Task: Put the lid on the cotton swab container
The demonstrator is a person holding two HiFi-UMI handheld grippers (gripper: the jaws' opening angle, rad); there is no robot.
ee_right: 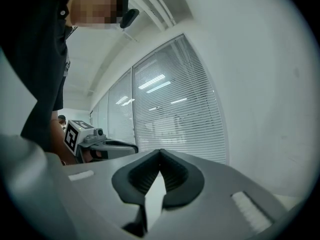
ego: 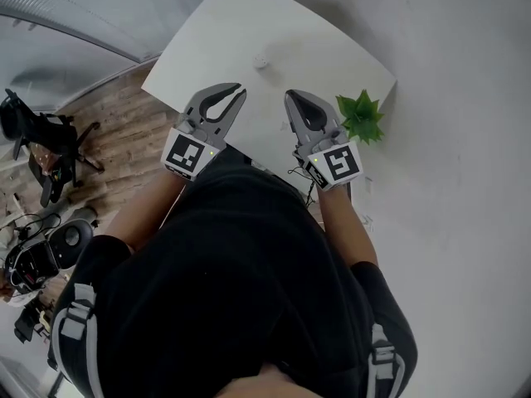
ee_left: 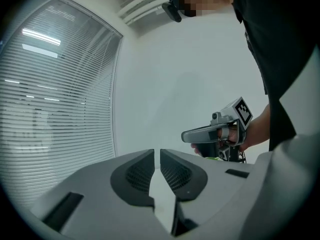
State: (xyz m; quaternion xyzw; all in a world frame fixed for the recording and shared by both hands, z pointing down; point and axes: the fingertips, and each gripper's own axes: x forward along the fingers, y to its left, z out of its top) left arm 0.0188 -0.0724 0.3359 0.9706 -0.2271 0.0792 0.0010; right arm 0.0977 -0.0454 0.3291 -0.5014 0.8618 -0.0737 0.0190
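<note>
In the head view a small round white object [ego: 260, 60] lies on the white table [ego: 224, 31], too small to tell container from lid. Both grippers hover over the table's near edge, pointing toward it and well short of it. My left gripper [ego: 238, 90] holds nothing, and its own view [ee_left: 157, 153] shows only a narrow slit between its tips. My right gripper [ego: 292, 94] is shut with nothing in it, its tips meeting in its own view [ee_right: 160, 151]. Both gripper views look up at walls and blinds and show no table. Each shows the other gripper: the right gripper [ee_left: 187, 135], the left gripper [ee_right: 131, 145].
A small green plant [ego: 361, 116] stands at the table's right corner, just right of my right gripper. Dark cables [ego: 304, 177] hang at the near edge. Left of the table are wood floor and a black office chair [ego: 41, 139]. Slatted blinds [ee_right: 170, 119] cover the windows.
</note>
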